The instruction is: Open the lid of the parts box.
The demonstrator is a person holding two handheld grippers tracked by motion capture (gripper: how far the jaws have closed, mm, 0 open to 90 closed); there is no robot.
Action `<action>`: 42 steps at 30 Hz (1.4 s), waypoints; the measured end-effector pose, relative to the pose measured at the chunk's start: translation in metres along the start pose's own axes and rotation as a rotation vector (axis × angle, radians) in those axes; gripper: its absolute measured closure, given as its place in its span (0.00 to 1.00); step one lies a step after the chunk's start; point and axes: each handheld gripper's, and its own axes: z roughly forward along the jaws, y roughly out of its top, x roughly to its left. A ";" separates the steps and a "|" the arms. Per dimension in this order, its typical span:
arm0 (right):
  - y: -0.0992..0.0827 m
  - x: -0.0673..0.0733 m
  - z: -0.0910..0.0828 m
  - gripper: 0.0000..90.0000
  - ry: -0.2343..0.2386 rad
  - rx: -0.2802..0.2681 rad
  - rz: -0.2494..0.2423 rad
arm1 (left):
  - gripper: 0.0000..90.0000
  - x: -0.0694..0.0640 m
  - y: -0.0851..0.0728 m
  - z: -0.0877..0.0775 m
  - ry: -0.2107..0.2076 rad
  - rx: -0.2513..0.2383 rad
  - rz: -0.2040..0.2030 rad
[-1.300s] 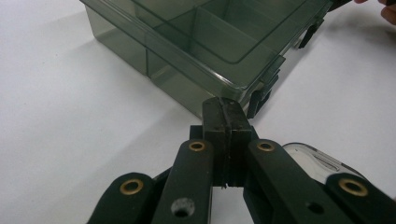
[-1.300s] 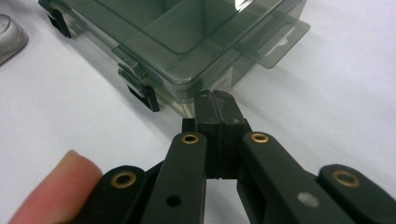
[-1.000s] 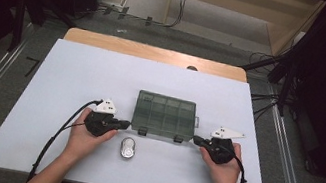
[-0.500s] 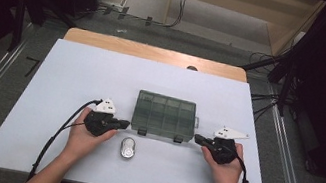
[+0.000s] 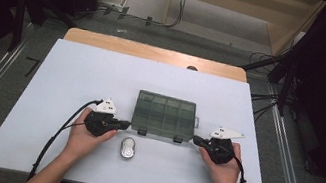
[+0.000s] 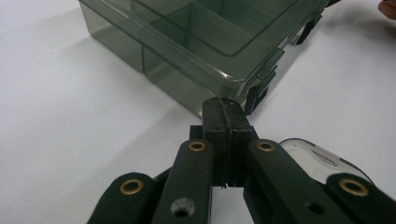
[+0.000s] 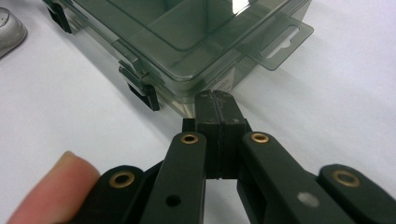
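Left hand-held gripper (image 5: 125,124) sits closed in my left hand, pads pressed flat together with nothing between them, its tip right at the near left corner of the smoky clear compartment box (image 5: 164,116); from its own view I cannot tell whether the tip (image 6: 225,122) actually touches the box wall (image 6: 173,84). Right hand-held gripper (image 5: 197,139) is closed and empty too, its tip just at the near right corner of the same box, and its own view (image 7: 217,112) puts it close under the corner by the hang tab (image 7: 275,39). I see the box lying flat on the white table (image 5: 76,81), lid down, with two dark latches on its near edge. Just in front of the box, between my hands, lies a small silver oval object (image 5: 128,148)
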 end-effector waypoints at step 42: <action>0.015 -0.001 -0.019 0.97 0.004 -0.320 0.113 | 0.99 0.002 0.034 -0.015 -0.033 -0.254 -0.049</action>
